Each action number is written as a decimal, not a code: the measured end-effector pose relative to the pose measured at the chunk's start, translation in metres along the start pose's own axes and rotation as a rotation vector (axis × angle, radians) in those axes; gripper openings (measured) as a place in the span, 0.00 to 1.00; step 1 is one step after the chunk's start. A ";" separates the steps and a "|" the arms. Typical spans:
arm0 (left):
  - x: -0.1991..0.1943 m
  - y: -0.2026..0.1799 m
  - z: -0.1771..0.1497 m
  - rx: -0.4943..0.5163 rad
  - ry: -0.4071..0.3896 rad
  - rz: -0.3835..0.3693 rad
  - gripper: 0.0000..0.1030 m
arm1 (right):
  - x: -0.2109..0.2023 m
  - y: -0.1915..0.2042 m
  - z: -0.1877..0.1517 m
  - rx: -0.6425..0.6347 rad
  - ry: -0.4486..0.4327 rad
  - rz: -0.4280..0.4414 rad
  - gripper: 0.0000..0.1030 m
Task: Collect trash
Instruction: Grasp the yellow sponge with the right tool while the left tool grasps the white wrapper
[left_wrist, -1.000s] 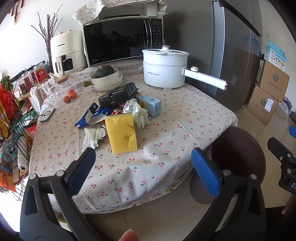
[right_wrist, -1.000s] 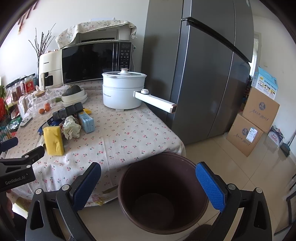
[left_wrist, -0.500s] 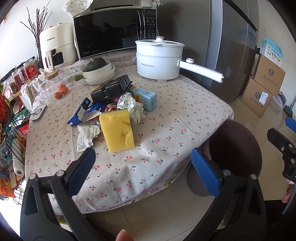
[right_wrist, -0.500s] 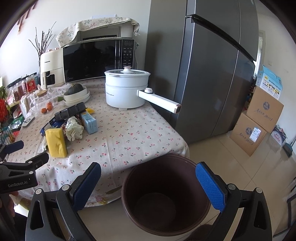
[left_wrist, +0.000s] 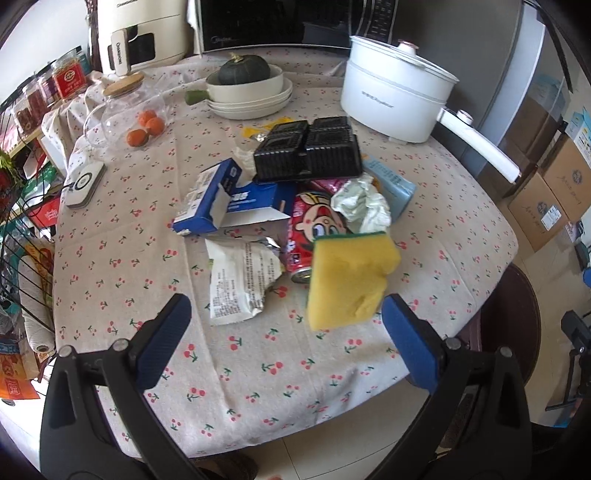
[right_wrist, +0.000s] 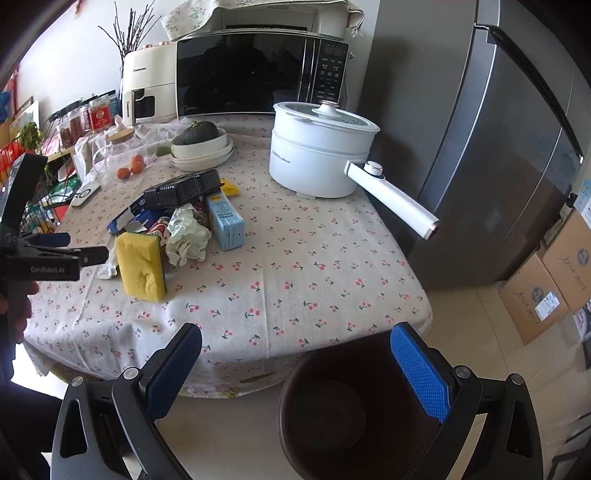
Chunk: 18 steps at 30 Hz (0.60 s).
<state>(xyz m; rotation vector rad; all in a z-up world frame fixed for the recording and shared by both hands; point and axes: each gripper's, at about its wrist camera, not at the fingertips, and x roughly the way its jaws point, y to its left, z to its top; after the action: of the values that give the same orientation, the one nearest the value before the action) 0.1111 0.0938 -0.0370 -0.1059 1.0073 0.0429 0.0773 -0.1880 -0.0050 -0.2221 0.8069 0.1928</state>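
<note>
Left gripper (left_wrist: 286, 325): fingers spread wide, holding nothing, over the near edge of the cherry-print tablecloth (left_wrist: 258, 369).
Right gripper (right_wrist: 295, 362): fingers spread wide and empty, above the brown trash bin (right_wrist: 351, 413) on the floor beside the table.
Yellow sponge (left_wrist: 347, 280): just ahead of the left gripper's right finger (left_wrist: 410, 343); long axis runs away from the fingers, green scrub side at the far end.
Torn white wrapper (left_wrist: 240, 284): ahead, between the left fingers, flat, small print unreadable.
Red cartoon can (left_wrist: 314, 225): lying beyond the sponge, its open end towards the fingers.
Crumpled tissue (left_wrist: 362, 206): past the can.
Blue carton (left_wrist: 229, 206): torn open, left of the can.
Black plastic tray (left_wrist: 306, 149): farthest, upside down on the pile.
Writing: "GenRobot.AI" on the left gripper's body in the right wrist view; "Midea" on the microwave (right_wrist: 258, 74).
</note>
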 end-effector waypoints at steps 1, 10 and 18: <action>0.009 0.009 0.001 -0.029 0.031 -0.006 0.99 | 0.012 0.001 -0.004 0.010 0.030 0.001 1.00; 0.069 0.026 0.010 -0.030 0.179 0.033 0.89 | 0.048 0.015 0.018 0.083 0.098 0.094 1.00; 0.092 0.038 0.007 -0.004 0.220 0.019 0.58 | 0.074 0.062 0.024 0.024 0.123 0.133 1.00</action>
<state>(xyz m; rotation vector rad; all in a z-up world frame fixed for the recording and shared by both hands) 0.1630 0.1308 -0.1139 -0.1060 1.2283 0.0513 0.1275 -0.1157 -0.0506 -0.1590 0.9467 0.2966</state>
